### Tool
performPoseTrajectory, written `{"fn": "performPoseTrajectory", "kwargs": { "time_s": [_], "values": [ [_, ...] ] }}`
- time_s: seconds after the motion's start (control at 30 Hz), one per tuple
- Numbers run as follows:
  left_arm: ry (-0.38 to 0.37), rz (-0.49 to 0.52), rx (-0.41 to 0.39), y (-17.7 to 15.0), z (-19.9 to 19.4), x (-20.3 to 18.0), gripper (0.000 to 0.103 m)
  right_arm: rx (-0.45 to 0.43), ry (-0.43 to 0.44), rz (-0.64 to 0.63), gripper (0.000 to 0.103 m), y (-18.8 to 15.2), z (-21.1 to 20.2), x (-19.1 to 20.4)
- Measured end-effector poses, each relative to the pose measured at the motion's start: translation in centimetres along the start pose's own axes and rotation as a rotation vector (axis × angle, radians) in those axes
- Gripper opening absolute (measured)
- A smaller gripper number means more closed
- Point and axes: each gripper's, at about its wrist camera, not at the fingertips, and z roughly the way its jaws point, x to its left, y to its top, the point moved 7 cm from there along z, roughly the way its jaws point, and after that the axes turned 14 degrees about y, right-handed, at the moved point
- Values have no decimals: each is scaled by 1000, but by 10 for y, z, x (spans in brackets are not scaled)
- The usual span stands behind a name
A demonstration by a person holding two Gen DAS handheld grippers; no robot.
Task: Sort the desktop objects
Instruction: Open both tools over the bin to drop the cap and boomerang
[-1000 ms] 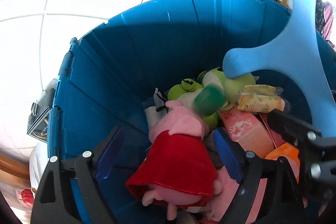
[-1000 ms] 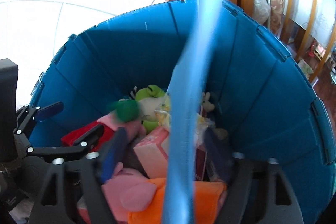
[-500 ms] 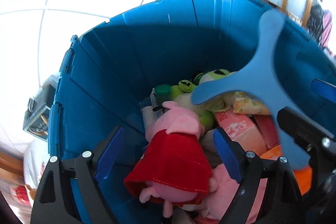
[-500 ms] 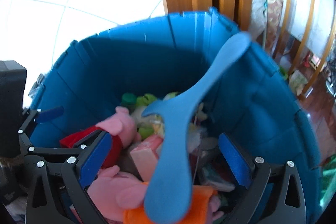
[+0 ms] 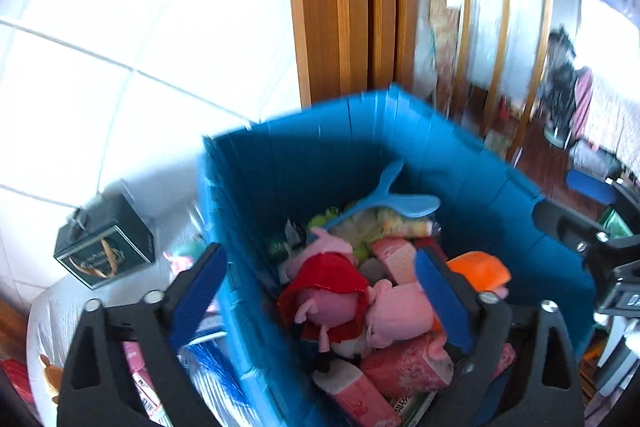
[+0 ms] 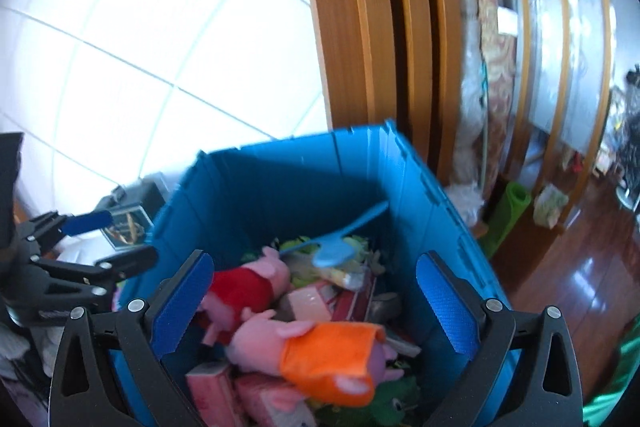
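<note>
The light blue three-armed toy (image 5: 380,201) lies loose atop the plush pile in the blue bin (image 5: 360,147), one arm propped against the back wall, so it could slide down among the toys. The left claw (image 5: 320,291) is opening, empty, straddling the bin's wall, and may knock it; the right claw (image 6: 316,303) gapes wide, holding nothing.

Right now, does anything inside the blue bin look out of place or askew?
Yes. The light blue three-armed plastic piece lies tilted on top of the toys in the blue bin, one arm pointing up toward the far wall. Nothing looks spilled or damaged.
</note>
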Motion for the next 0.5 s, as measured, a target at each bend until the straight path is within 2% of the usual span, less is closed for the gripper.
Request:
{"fn": "performPoseTrajectory", "kwargs": {
  "time_s": [0.1, 0.23, 0.5],
  "values": [
    [3, -51, -89, -16, -30, 19, 103, -73, -12, -38, 103, -12, -25, 26],
    [46, -116, -156, -46, -53, 46, 103, -139, -74, -73, 103, -33, -45, 54],
    [21, -133, -146, -95, -70, 74, 103, -144, -194, -81, 103, -79, -53, 96]
  ]
}}
